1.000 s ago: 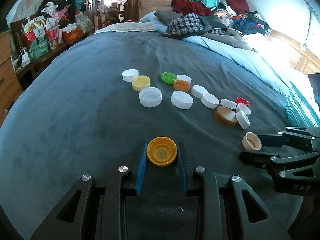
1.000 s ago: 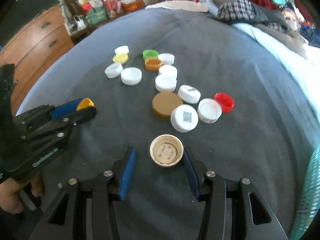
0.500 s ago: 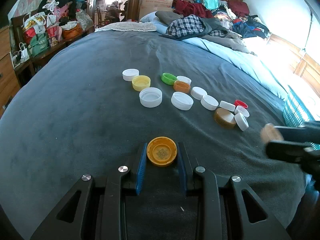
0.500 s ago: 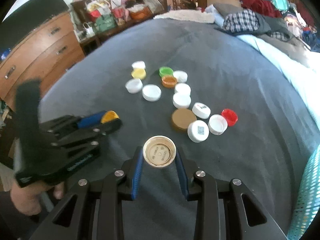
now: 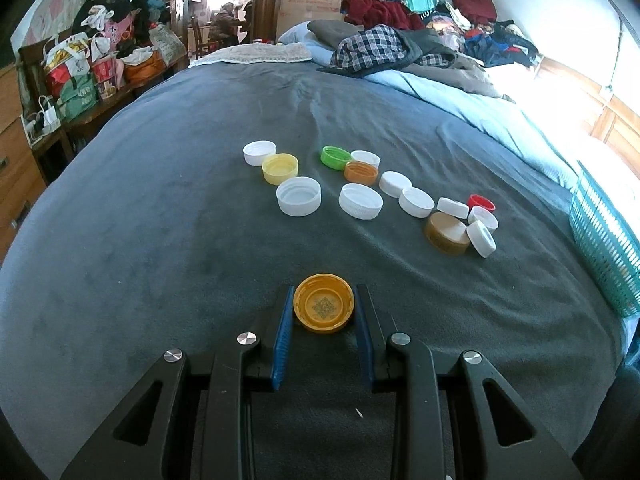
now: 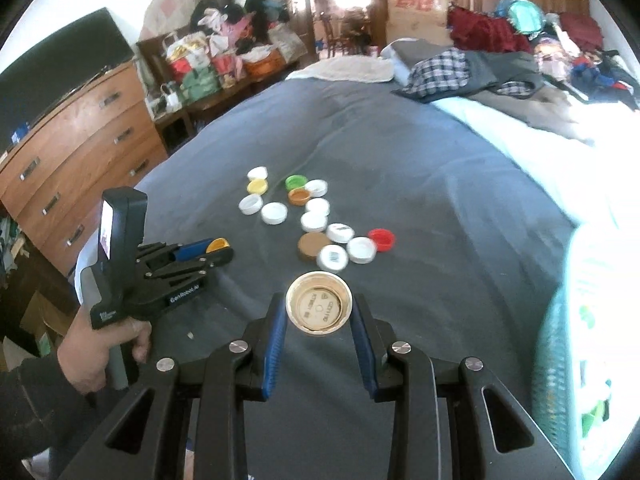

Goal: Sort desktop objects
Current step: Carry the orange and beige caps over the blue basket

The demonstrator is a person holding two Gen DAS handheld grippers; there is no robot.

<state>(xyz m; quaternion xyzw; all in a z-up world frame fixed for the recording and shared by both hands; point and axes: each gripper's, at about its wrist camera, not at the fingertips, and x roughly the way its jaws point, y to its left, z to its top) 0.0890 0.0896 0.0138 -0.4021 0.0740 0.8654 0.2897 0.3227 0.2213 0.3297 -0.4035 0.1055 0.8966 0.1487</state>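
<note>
My left gripper [image 5: 324, 308] is shut on an orange-yellow cap [image 5: 324, 303], hollow side up, just above the grey bedspread [image 5: 160, 240]. In the right wrist view that gripper [image 6: 216, 250] shows at the left, a hand around its handle. My right gripper [image 6: 319, 310] is shut on a cream cap [image 6: 319, 307], also hollow side up, lifted well above the bed. Several loose caps lie in a band ahead: white cap [image 5: 298, 195], yellow cap [image 5: 280, 167], green cap [image 5: 335, 156], brown lid [image 5: 447, 233], red cap [image 5: 481, 202].
A teal slotted basket [image 5: 604, 236] stands at the bed's right edge, also seen as basket [image 6: 560, 360]. A wooden dresser [image 6: 76, 160] stands left of the bed. Piled clothes [image 5: 384, 48] lie at the far end.
My right gripper closed on the cream cap, lifted it off the bedspread and drew back toward the right, leaving the left wrist view. The left gripper kept still with its orange-yellow cap.
</note>
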